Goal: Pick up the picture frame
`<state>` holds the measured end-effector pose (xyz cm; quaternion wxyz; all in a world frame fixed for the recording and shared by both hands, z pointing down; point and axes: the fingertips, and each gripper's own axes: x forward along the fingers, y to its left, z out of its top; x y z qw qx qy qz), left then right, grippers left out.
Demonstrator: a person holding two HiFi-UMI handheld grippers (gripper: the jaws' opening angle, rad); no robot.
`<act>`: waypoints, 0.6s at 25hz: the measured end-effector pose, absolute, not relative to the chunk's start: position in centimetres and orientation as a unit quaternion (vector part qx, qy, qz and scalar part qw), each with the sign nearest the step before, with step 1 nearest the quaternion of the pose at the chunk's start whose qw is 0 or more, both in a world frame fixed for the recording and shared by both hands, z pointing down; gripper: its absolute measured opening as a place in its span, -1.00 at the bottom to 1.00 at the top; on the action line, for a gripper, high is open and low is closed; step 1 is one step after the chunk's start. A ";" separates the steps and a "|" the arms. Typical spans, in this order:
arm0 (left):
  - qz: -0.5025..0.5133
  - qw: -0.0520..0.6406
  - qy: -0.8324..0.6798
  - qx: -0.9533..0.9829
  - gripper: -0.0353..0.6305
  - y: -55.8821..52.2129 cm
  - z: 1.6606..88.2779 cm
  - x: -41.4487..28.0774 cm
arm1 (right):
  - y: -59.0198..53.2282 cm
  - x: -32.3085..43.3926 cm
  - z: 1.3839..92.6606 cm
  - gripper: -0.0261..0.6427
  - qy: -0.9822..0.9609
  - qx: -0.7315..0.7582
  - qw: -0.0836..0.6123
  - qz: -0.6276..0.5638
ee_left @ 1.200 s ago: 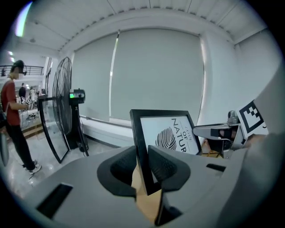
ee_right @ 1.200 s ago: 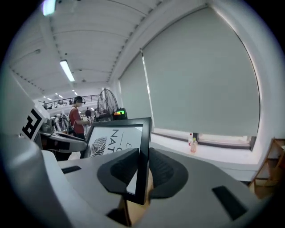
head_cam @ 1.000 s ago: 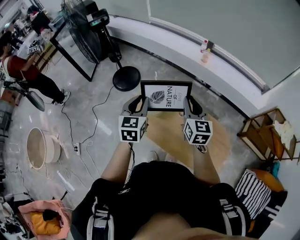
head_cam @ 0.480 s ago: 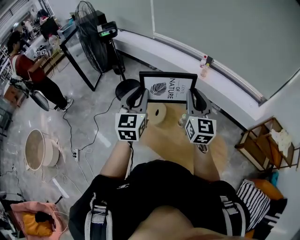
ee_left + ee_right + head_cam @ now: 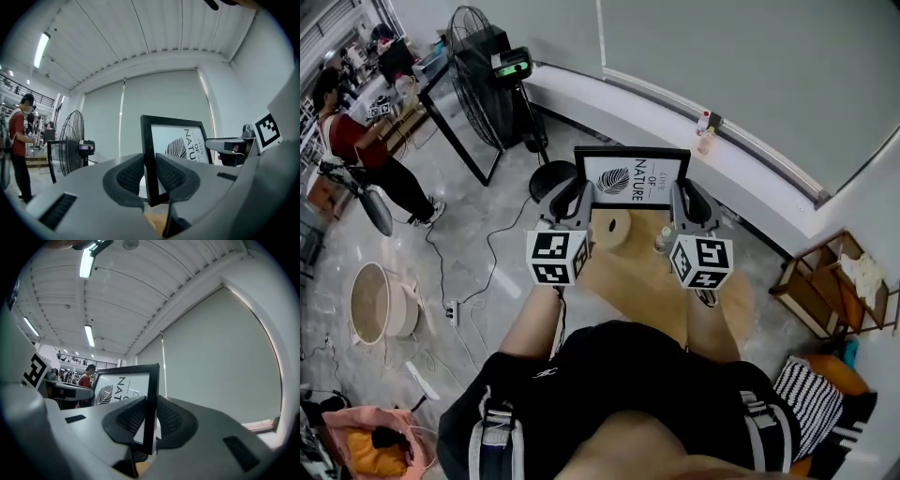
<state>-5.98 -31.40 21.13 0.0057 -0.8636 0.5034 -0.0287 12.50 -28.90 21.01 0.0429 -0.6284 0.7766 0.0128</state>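
Clamping one picture frame (image 5: 631,178) — left gripper (image 5: 579,195), right gripper (image 5: 679,195), two pairs of fingers (image 5: 130,174) pinching its sides.

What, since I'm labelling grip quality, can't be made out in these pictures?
- Back of the picture frame: faces away in every view.
- Frame's lower corners: head view, covered by left gripper and right gripper.
- Small item on the table beside the right gripper: head view, too small, partly hidden by it.
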 end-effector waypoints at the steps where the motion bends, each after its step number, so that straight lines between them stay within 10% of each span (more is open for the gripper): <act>1: -0.029 0.005 0.502 -0.864 -0.62 -31.4 21.1 -6.0 | -28.9 12.5 20.9 -0.67 0.776 -0.629 0.043 0.012; 15: -0.035 0.002 0.495 -0.868 -0.62 -29.6 21.6 -5.2 | -26.8 13.2 21.7 -0.67 0.773 -0.633 0.046 0.000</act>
